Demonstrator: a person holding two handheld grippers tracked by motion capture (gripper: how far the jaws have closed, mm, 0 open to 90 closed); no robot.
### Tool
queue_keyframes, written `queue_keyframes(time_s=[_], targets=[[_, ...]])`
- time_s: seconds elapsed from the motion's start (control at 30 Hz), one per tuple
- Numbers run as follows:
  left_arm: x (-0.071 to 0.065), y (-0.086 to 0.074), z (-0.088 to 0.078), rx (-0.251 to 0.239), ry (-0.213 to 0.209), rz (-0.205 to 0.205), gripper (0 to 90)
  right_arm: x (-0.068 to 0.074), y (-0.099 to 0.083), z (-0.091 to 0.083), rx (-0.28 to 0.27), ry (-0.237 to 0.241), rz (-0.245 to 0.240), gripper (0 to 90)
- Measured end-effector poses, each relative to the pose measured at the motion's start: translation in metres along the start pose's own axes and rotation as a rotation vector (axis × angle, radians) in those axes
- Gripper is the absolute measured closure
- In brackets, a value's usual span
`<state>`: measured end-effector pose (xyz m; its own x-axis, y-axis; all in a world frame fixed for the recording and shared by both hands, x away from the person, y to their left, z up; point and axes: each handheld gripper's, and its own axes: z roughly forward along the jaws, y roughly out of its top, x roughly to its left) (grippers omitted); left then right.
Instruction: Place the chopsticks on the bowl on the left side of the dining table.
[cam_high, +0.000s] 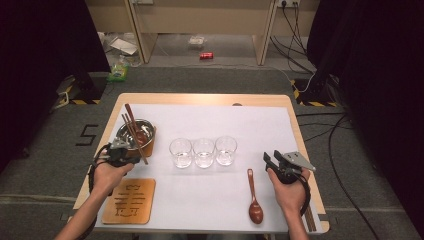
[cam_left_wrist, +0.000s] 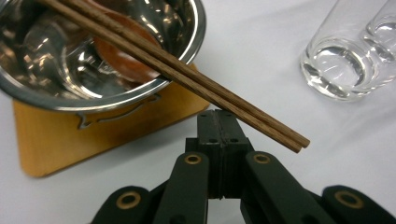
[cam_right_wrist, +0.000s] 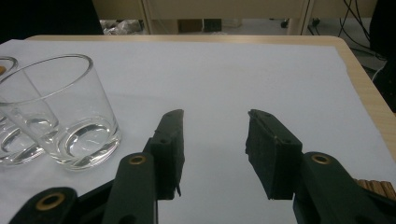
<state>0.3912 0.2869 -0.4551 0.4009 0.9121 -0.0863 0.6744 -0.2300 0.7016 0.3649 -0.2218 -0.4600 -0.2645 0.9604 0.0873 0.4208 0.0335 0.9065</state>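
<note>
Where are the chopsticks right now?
In the high view the chopsticks lie across the steel bowl at the table's left, near ends jutting over the rim just ahead of the shut left tongs, which hold nothing.

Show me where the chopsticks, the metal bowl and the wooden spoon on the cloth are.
chopsticks (cam_left_wrist: 196, 84): left gripper view, middle of the sticks.
metal bowl (cam_left_wrist: 198, 32): left gripper view, its rim.
wooden spoon (cam_high: 255, 212): high view, its scoop.
</note>
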Motion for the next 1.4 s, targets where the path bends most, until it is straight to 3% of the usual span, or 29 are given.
queue_keyframes(time_s=[0.63,0.83,1.0,1.13,1.27,1.4], targets=[[-0.021,0.020,0.023,0.004,-0.016,0.020,89.5,-0.003,0.001,-0.002,-0.008,-0.002,0.010,56.7],[-0.020,0.020,0.022,-0.010,-0.027,-0.002,89.7,-0.004,0.001,-0.003,-0.009,-0.005,0.014,56.7],[-0.006,0.024,0.007,-0.046,-0.021,-0.032,89.8,-0.004,0.001,-0.003,-0.010,-0.004,0.014,56.7],[0.017,0.040,-0.004,-0.115,0.040,-0.061,89.8,-0.004,0.002,-0.004,-0.012,-0.004,0.011,56.7],[0.041,0.064,0.002,-0.165,0.111,-0.064,89.8,-0.004,0.002,-0.003,-0.011,-0.005,0.011,56.7],[0.054,0.082,0.017,-0.157,0.153,-0.056,89.8,-0.003,0.001,-0.002,-0.013,-0.001,0.011,56.6]])
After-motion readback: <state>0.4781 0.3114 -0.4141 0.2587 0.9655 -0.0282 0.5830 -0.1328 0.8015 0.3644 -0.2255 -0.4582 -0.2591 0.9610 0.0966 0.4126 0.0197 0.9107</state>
